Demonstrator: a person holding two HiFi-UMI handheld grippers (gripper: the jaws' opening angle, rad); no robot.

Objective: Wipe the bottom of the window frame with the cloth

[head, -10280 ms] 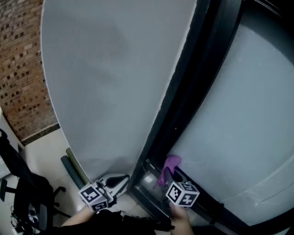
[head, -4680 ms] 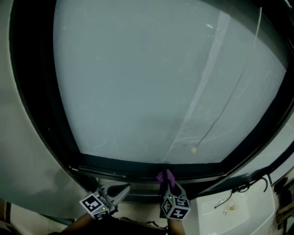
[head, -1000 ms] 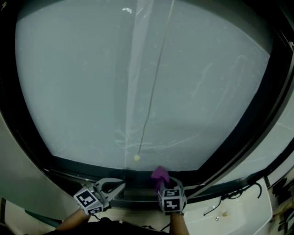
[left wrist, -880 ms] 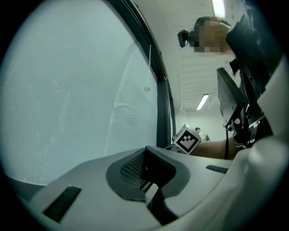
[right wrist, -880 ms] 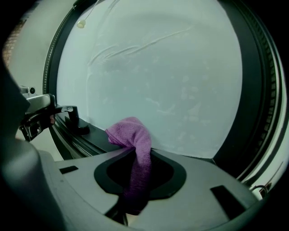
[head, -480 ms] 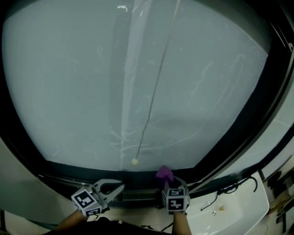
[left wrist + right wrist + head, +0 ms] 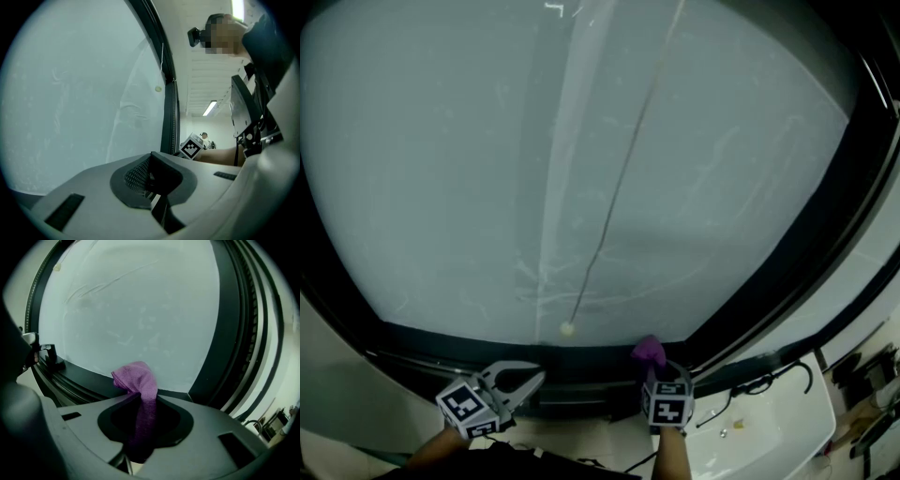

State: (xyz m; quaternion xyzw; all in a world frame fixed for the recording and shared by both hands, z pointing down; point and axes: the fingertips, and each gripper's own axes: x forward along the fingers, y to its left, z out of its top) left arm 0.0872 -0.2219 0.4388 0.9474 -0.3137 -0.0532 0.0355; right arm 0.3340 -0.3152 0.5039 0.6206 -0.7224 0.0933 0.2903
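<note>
A purple cloth (image 7: 137, 379) sticks out of my right gripper (image 7: 140, 425), which is shut on it. The cloth's bunched end lies against the black bottom window frame (image 7: 79, 373), just below the frosted glass and close to the right corner. In the head view the cloth (image 7: 649, 352) shows above the right gripper (image 7: 653, 373) on the bottom frame (image 7: 478, 339). My left gripper (image 7: 523, 380) hangs open to the left, before the frame, holding nothing. In the left gripper view its jaws (image 7: 154, 187) are empty, with the right gripper's marker cube (image 7: 191, 147) beyond.
A blind cord with a small bead (image 7: 567, 328) hangs in front of the glass, left of the cloth. The black side frame (image 7: 769, 291) rises at the right. A white ledge (image 7: 759, 427) with a dark cable lies at the lower right.
My right gripper has slid the cloth to the right along the bottom frame, away from the cord bead and nearer the right corner. The left gripper has stayed open at the left.
</note>
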